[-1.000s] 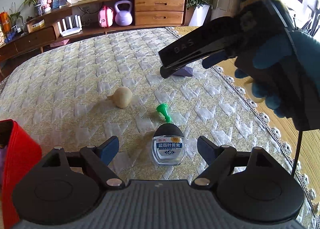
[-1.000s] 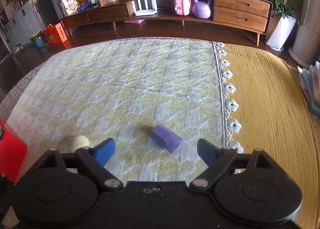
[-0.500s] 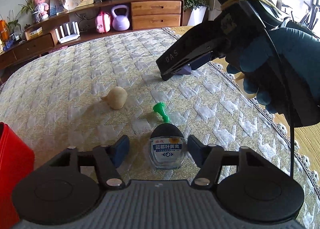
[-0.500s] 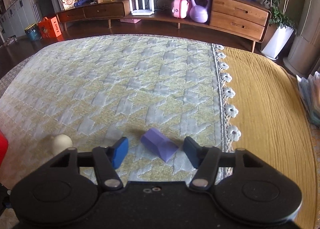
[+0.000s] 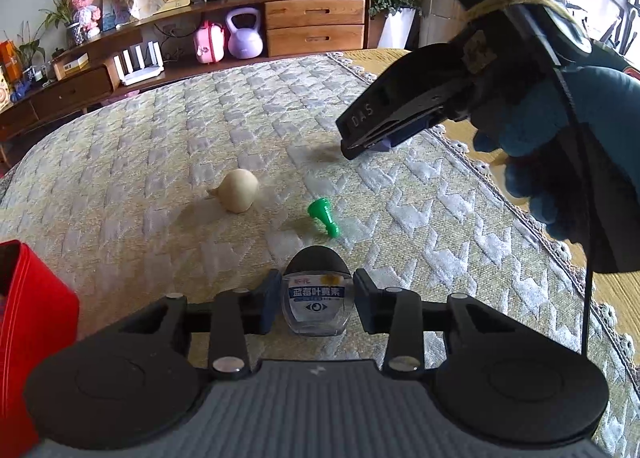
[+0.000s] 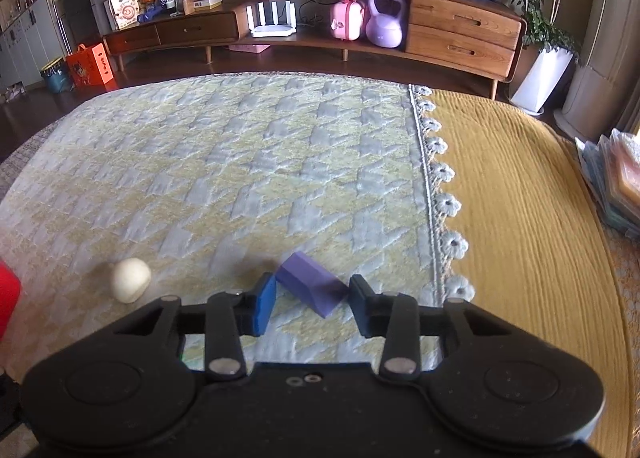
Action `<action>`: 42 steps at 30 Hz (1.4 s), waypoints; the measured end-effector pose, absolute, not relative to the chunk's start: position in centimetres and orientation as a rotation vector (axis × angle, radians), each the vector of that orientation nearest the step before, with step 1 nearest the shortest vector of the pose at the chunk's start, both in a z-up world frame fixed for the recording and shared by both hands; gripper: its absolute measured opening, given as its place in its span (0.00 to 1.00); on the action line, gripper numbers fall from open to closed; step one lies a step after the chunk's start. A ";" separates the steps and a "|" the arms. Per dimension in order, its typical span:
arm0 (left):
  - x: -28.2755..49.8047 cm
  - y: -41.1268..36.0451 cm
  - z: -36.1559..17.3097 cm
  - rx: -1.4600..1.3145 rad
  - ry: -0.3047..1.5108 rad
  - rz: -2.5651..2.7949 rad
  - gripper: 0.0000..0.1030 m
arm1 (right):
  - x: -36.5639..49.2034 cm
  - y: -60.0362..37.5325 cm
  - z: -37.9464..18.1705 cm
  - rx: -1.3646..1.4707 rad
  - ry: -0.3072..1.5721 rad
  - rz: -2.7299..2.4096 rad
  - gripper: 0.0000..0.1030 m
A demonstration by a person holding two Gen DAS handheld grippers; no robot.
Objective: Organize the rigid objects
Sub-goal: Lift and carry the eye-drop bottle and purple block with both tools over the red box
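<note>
On the quilted bedspread (image 5: 160, 162) my left gripper (image 5: 313, 304) has just been closing and now pinches a small bottle (image 5: 316, 308). Right view: the right gripper (image 6: 312, 304) has just been closing too, pads against a purple block (image 6: 310, 286). Next I'd lift both toward the red box (image 5: 32, 322).

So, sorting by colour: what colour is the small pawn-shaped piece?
Green, clearest in the left wrist view.

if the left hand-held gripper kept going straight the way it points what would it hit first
The small clear bottle with the black cap and blue label. It already sits between the left hand-held gripper pads, which have just been closing and look to touch it.
</note>
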State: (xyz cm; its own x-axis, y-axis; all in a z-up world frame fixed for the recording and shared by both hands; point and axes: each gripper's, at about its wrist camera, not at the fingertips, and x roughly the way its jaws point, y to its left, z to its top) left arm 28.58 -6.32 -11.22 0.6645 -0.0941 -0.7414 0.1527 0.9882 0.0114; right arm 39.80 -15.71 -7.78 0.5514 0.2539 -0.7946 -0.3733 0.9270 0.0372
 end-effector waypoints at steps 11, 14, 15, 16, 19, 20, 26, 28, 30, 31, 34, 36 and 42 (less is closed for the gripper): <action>25.9 -4.3 -9.5 0.048 0.846 -0.107 0.37 | 34.0 -15.5 -5.3 -0.144 0.908 0.416 0.38; 24.9 -3.7 -8.6 0.033 0.842 -0.098 0.37 | 32.0 -15.4 -4.0 -0.153 0.894 0.427 0.38; 24.6 -3.4 -8.2 0.027 0.837 -0.095 0.37 | 31.3 -15.3 -3.5 -0.158 0.886 0.429 0.38; 24.2 -3.2 -7.8 0.023 0.833 -0.092 0.37 | 30.7 -15.2 -3.1 -0.160 0.879 0.435 0.38; 23.0 -2.6 -6.6 0.013 0.821 -0.088 0.37 | 28.9 -15.0 -1.5 -0.158 0.860 0.455 0.38; 22.6 -2.3 -6.1 0.010 0.817 -0.086 0.37 | 28.3 -15.0 -1.1 -0.161 0.853 0.460 0.38; 20.2 -0.3 -3.9 0.009 0.793 -0.072 0.37 | 24.7 -14.2 1.4 -0.166 0.821 0.510 0.38; 19.6 0.5 -3.2 0.008 0.791 -0.064 0.37 | 23.2 -13.7 2.2 -0.171 0.809 0.529 0.38; 18.7 1.4 -2.7 0.008 0.790 -0.055 0.37 | 22.0 -13.2 2.8 -0.178 0.799 0.545 0.38; 18.4 2.0 -2.4 0.005 0.787 -0.049 0.37 | 21.5 -12.9 3.2 -0.180 0.794 0.553 0.38; 17.3 3.6 -1.5 0.002 0.779 -0.034 0.37 | 19.9 -11.7 4.0 -0.192 0.778 0.579 0.38; 16.6 4.7 -1.0 0.000 0.772 -0.024 0.37 | 19.0 -11.0 4.5 -0.191 0.772 0.593 0.38; 14.8 8.4 -0.1 -0.009 0.764 0.015 0.37 | 17.0 -7.8 5.2 -0.211 0.762 0.636 0.38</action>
